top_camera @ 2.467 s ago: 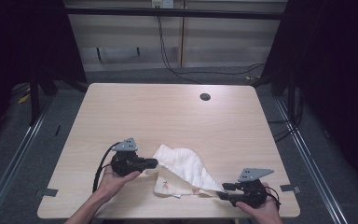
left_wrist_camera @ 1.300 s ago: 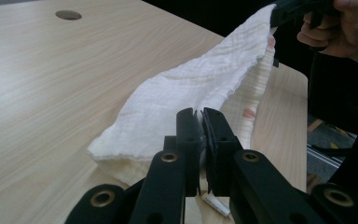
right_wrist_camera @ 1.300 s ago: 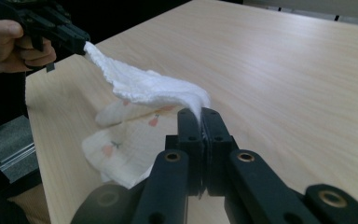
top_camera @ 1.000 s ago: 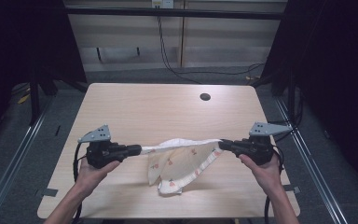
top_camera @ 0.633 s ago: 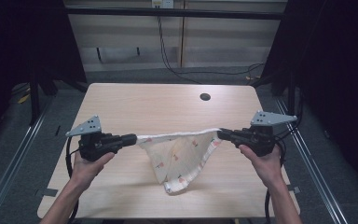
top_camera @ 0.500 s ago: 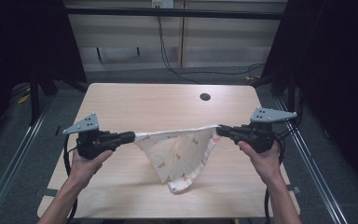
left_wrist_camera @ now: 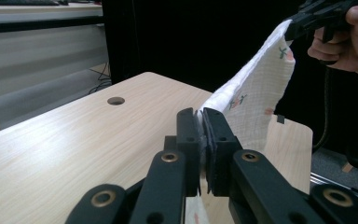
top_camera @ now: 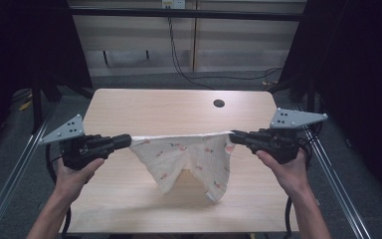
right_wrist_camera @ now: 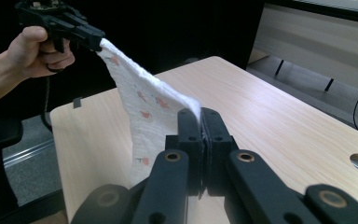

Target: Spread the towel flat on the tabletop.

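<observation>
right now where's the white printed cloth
In the high view the white printed cloth hangs over the middle of the wooden table, stretched between the left gripper and right gripper.

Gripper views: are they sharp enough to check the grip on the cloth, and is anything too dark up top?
Left gripper view: the left gripper and pinched cloth read sharp. Right gripper view: the right gripper is sharp, the table softer far off. High view: evenly lit table, cloth shadow beneath, black surroundings.
</observation>
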The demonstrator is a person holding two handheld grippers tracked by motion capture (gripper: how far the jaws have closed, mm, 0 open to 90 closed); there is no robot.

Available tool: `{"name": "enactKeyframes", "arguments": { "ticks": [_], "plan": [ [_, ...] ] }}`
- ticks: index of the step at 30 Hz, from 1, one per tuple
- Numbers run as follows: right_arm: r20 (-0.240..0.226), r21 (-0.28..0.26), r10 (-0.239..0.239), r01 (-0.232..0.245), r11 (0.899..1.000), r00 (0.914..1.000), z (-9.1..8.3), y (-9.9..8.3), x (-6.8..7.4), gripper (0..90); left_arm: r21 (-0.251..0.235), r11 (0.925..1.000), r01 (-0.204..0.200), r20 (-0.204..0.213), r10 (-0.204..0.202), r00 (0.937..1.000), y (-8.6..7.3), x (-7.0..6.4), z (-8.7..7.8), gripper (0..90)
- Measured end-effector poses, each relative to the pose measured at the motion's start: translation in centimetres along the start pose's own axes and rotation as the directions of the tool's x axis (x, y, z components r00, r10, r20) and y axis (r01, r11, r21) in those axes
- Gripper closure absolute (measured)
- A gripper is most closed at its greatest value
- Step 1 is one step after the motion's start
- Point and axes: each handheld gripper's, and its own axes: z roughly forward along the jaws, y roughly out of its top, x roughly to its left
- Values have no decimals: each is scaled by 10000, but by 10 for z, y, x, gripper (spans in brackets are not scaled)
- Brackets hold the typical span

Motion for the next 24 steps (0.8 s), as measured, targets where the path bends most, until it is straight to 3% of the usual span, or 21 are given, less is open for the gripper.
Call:
{"name": "enactKeyframes", "arguments": {
  "ticks": [3, 7, 14, 17, 20, 24],
  "plan": [
    [178, 173, -528, 525, 9985, 9984, -7, 5, 9, 883, -7, 9996, -290, 72, 290, 9996, 5, -5, -7, 862],
    [117, 242, -652, 649, 9976, 9978, -11, 7, 16, 883, -149, 9990, -419, 62, 420, 9991, 9, -13, -15, 863],
    [-222, -352, -891, 883, 9955, 9958, -30, 20, 34, 882, -677, 9955, -670, 232, 687, 9974, 22, -26, -32, 863],
    [-211, -441, -1052, 1041, 9936, 9942, -35, 24, 40, 882, -581, 9957, -719, 248, 734, 9970, 28, -30, -35, 863],
    [-234, -483, -1033, 1021, 9936, 9944, -36, 19, 41, 882, -470, 9965, -688, 214, 699, 9973, 24, -31, -32, 863],
    [-133, 79, -565, 566, 9984, 9983, -20, -6, 29, 883, 187, 9992, -362, 104, 360, 9993, 7, -21, -17, 863]
  ]
}}
